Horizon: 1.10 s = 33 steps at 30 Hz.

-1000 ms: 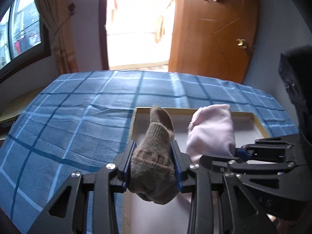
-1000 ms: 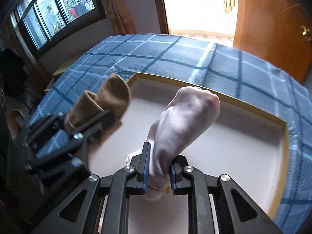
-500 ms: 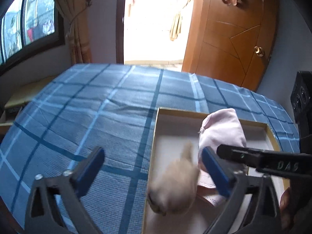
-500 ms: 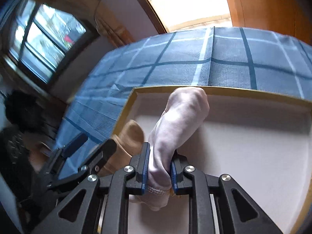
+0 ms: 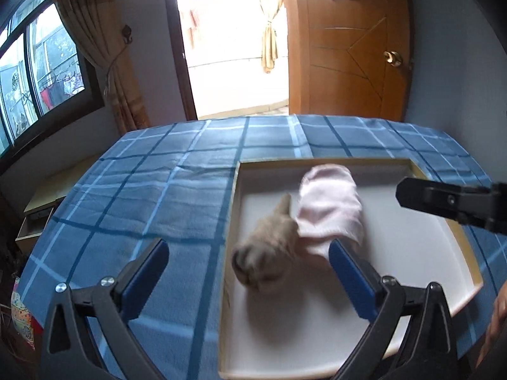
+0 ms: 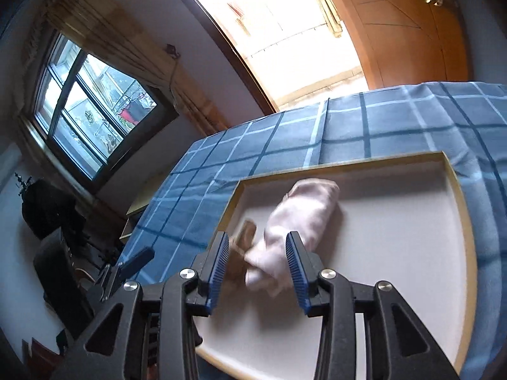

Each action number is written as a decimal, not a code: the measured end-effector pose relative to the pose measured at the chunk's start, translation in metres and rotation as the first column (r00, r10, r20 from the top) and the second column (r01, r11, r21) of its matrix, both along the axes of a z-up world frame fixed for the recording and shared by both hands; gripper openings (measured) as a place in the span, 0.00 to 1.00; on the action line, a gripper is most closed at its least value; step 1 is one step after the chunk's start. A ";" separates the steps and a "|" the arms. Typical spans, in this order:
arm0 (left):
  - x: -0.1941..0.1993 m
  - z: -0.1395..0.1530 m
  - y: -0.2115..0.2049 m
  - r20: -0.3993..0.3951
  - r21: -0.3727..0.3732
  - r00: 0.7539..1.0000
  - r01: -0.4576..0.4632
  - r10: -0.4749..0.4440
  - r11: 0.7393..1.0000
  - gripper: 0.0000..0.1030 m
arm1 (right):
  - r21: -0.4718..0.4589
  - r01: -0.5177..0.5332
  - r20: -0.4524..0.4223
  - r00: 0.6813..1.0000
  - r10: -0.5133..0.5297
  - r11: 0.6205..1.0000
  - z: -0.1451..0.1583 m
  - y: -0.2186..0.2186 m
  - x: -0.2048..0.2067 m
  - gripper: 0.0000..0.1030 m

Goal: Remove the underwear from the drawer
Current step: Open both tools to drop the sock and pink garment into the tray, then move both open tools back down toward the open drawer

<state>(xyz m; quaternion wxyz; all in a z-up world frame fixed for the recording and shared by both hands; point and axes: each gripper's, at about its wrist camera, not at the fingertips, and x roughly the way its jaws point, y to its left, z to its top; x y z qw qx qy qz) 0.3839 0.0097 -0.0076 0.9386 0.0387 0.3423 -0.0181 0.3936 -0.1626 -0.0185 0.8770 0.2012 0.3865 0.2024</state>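
While looking down along the left gripper [image 5: 247,248], finding its jaws standing wide apart and gripping nothing, hovering above the left side of the drawer [image 5: 233,205], itself sitting on a blue checked bedcover [image 5: 158,190]. Seeing the pink rolled garment [image 5: 329,209], taken here for the underwear, lying inside on the white floor. Noting a brown knit piece [image 5: 266,253] just beside it on the left, too blurred for telling whether touching or overlapping. Reading the roll's long axis as running from near to far, with the rounded end pointing toward the drawer's far wall.

Turning to the right wrist view, finding the right gripper [image 6: 258,243] likewise spread apart and empty, its blue pads framing the near end of the same pink roll. Seeing the long axis here slanting from near left to far right, with the near end smeared by blur and the brown piece peeking out at its left.

Judging the roll as light, soft and limp, not fragile, probably sagging or unrolling if pinched at a tip. Favouring a pinch across the thick middle, square to the long axis, while keeping clear of the brown piece.
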 end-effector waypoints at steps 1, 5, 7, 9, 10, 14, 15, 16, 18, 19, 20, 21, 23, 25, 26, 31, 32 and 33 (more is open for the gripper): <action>-0.006 -0.001 -0.002 0.001 0.004 1.000 0.008 -0.008 1.000 1.00 | -0.006 0.003 0.004 1.000 -0.003 1.000 0.000 -0.002 -0.010 0.40; -0.037 -0.006 -0.012 0.028 0.040 1.000 0.012 -0.014 0.999 1.00 | -0.024 0.023 0.026 0.999 -0.022 0.999 -0.001 -0.008 -0.046 0.40; -0.050 -0.008 -0.017 0.035 0.056 0.999 0.023 -0.025 0.998 1.00 | -0.038 0.039 0.040 0.998 -0.037 0.999 0.000 -0.011 -0.067 0.40; -0.062 -0.010 -0.021 0.047 0.078 0.998 0.024 -0.028 0.997 1.00 | -0.044 0.062 0.048 0.997 -0.060 0.997 -0.003 -0.014 -0.087 0.40; -0.068 -0.011 -0.022 0.054 0.090 0.998 0.020 -0.025 0.996 1.00 | -0.049 0.069 0.059 0.996 -0.066 0.996 -0.003 -0.014 -0.098 0.40; -0.086 -0.014 -0.027 0.057 0.097 0.998 0.023 -0.029 0.995 1.00 | -0.080 0.090 0.092 0.992 -0.082 0.993 -0.005 -0.013 -0.127 0.40; -0.091 -0.015 -0.027 0.050 0.090 0.998 0.024 -0.029 0.996 1.00 | -0.081 0.088 0.095 0.992 -0.080 0.993 -0.005 -0.013 -0.135 0.40; -0.094 -0.015 -0.027 0.047 0.083 0.998 0.027 -0.031 0.996 1.00 | -0.080 0.090 0.097 0.992 -0.082 0.993 -0.005 -0.013 -0.141 0.40; -0.102 -0.017 -0.027 0.046 0.078 0.998 0.031 -0.035 0.996 1.00 | -0.074 0.097 0.107 0.990 -0.088 0.993 -0.006 -0.013 -0.155 0.40; -0.107 -0.017 -0.028 0.048 0.082 0.998 0.029 -0.033 0.996 1.00 | -0.077 0.098 0.112 0.990 -0.089 0.992 -0.007 -0.013 -0.160 0.40; -0.109 -0.018 -0.028 0.051 0.084 0.998 0.027 -0.032 0.996 1.00 | -0.086 0.101 0.119 0.989 -0.091 0.991 -0.006 -0.011 -0.167 0.40; -0.114 -0.018 -0.028 0.056 0.086 0.998 0.027 -0.032 0.996 1.00 | -0.091 0.106 0.125 0.988 -0.094 0.990 -0.007 -0.010 -0.173 0.40; -0.122 -0.019 -0.029 0.057 0.087 0.998 0.030 -0.035 0.996 0.99 | -0.094 0.113 0.131 0.986 -0.100 0.989 -0.010 -0.010 -0.182 0.41; -0.128 -0.019 -0.030 0.059 0.093 0.998 0.030 -0.036 0.995 1.00 | -0.089 0.119 0.123 0.987 -0.108 0.989 -0.013 -0.010 -0.189 0.47; -0.132 -0.020 -0.030 0.061 0.096 0.997 0.030 -0.036 0.995 1.00 | -0.083 0.121 0.119 0.987 -0.111 0.989 -0.015 -0.011 -0.192 0.53; -0.145 -0.024 -0.028 0.047 0.079 0.998 0.041 -0.045 0.996 1.00 | -0.056 0.140 0.104 0.986 -0.134 0.989 -0.024 -0.017 -0.208 0.56; -0.148 -0.025 -0.027 0.044 0.072 0.998 0.041 -0.045 0.997 1.00 | -0.048 0.143 0.099 0.985 -0.138 0.989 -0.026 -0.019 -0.212 0.56; -0.151 -0.026 -0.027 0.041 0.068 0.998 0.042 -0.045 0.997 1.00 | -0.042 0.148 0.097 0.985 -0.144 0.988 -0.028 -0.020 -0.217 0.56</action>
